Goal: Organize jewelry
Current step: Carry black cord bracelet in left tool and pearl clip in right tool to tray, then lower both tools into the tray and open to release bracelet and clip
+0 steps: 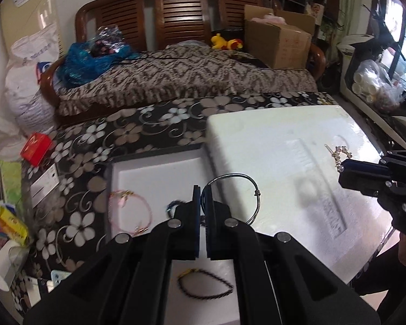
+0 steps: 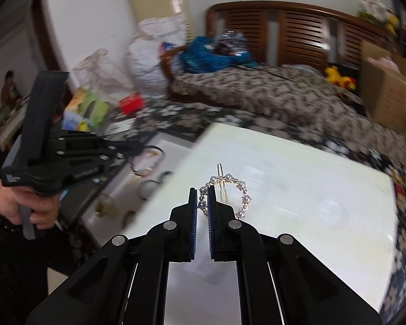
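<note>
My left gripper is shut on a silver wire bangle and holds it above the edge of the shallow white tray. A pink bracelet and a dark braided bracelet lie in the tray. My right gripper is shut on a pearl hair clip and holds it above the white foam lid. The clip and the right gripper also show at the right of the left wrist view. The left gripper shows at the left of the right wrist view.
The tray and foam lid sit on a dark floral cloth. A red box, cards and packets lie at its left. A wooden sofa with a cardboard box and blue bag stands behind.
</note>
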The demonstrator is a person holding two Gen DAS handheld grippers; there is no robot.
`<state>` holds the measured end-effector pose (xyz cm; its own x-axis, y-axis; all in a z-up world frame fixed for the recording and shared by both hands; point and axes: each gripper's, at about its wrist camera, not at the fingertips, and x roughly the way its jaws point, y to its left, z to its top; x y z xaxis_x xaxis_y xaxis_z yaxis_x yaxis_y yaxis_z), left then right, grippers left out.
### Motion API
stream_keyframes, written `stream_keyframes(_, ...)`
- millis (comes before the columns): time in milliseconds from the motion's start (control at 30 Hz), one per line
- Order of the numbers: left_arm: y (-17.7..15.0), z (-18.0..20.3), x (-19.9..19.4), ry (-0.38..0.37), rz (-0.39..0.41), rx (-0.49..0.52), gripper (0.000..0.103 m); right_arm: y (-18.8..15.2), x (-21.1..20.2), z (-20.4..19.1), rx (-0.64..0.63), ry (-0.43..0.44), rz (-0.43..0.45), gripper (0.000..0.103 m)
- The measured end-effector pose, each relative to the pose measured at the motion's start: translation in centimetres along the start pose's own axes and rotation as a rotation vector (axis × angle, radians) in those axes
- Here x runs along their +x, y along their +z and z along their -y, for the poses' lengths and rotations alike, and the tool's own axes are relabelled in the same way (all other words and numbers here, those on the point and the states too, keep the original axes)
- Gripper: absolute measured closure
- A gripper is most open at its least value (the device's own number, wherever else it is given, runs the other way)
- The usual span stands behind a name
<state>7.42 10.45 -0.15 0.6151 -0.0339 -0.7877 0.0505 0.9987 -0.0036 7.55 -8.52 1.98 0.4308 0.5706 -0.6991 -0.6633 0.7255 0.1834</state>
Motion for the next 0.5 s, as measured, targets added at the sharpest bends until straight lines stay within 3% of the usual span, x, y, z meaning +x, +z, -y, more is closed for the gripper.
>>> stream_keyframes(233, -1.5, -3.3, -0.6, 0.049, -0.026, -0.054, 0.100, 2.0, 4.1, -6.1, -0.068, 0.070, -0.041, 0.095)
stream_keyframes(500, -4.0, -6.7, 0.2, 0.086, -0.095, -0.124, 0.100, 2.3, 7.5, -9.2, -0.096, 0.089, -0.102, 0.095)
